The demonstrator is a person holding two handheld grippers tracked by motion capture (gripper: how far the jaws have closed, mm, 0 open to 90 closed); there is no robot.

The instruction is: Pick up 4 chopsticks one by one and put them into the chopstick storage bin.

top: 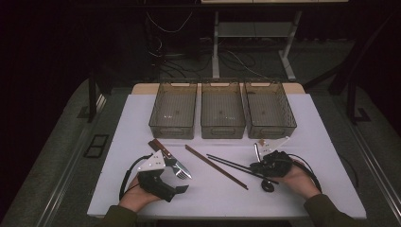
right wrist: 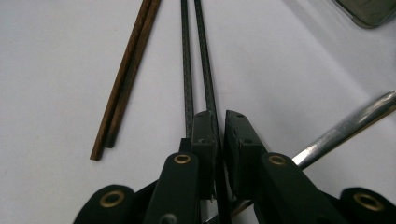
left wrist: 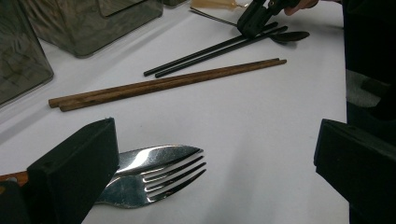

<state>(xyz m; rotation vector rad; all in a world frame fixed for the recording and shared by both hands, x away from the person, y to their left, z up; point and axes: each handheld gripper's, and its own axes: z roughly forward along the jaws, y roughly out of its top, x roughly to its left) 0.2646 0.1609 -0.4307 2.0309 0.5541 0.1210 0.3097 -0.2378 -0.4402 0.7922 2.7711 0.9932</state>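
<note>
My right gripper (right wrist: 222,116) is shut on one of a pair of black chopsticks (right wrist: 201,51); its twin (right wrist: 186,60) runs just outside the left jaw. In the high view that right gripper (top: 255,166) lies at the pair's near end, right of centre. A pair of brown wooden chopsticks (top: 215,166) lies slanted in the middle of the white table. My left gripper (left wrist: 215,140) stands wide open, nothing between its jaws. A steel fork (left wrist: 159,179) and a knife blade (left wrist: 154,154) lie beside its left jaw, partly hidden behind it.
Three clear mesh-patterned bins (top: 173,127) (top: 222,130) (top: 272,128) stand side by side at the table's far edge. A black spoon (top: 268,185) lies by the right hand. A shiny metal handle (right wrist: 345,128) lies right of the right gripper's jaws.
</note>
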